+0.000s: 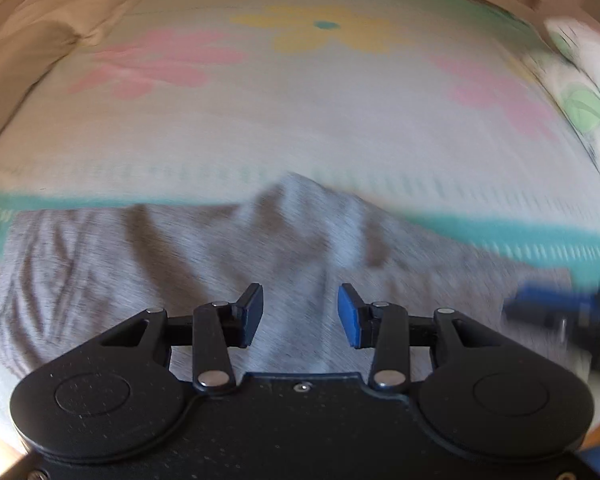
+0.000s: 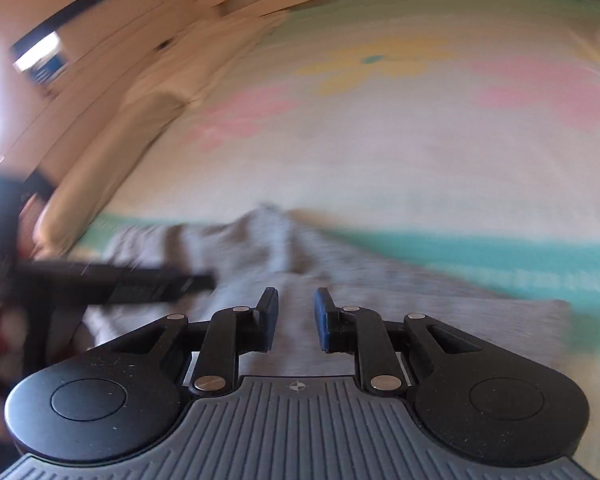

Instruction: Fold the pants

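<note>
The left gripper (image 1: 300, 316) is hovering with its blue-padded fingers (image 1: 350, 316) spread apart, nothing between them but the grey pants (image 1: 148, 264) lying below. The right gripper (image 2: 296, 320) is likewise holding its fingers (image 2: 325, 320) apart, with a narrower gap, gripping nothing, over the same grey cloth (image 2: 440, 320).

No brand, label or readable writing is showing on either tool; only a small crosshair mark (image 2: 298, 386) is sitting on the right gripper's ribbed grey body.

The pants are lying crumpled across the near edge of the bed, rising to a bunched peak just ahead of both pairs of fingers, and spreading flatter toward the left in the left wrist view. Their near part is being hidden behind the gripper bodies in both views.

The bed cover (image 1: 300, 120) is showing pink and yellow flowers and a teal border band, all smeared by motion blur. A beige pillow (image 1: 32, 52) is lying at the far left of the bed, a leaf-patterned pillow (image 1: 584, 96) at the right edge, cut off by the frame. In each view the other gripper is appearing at the side only as a dark blur.
</note>
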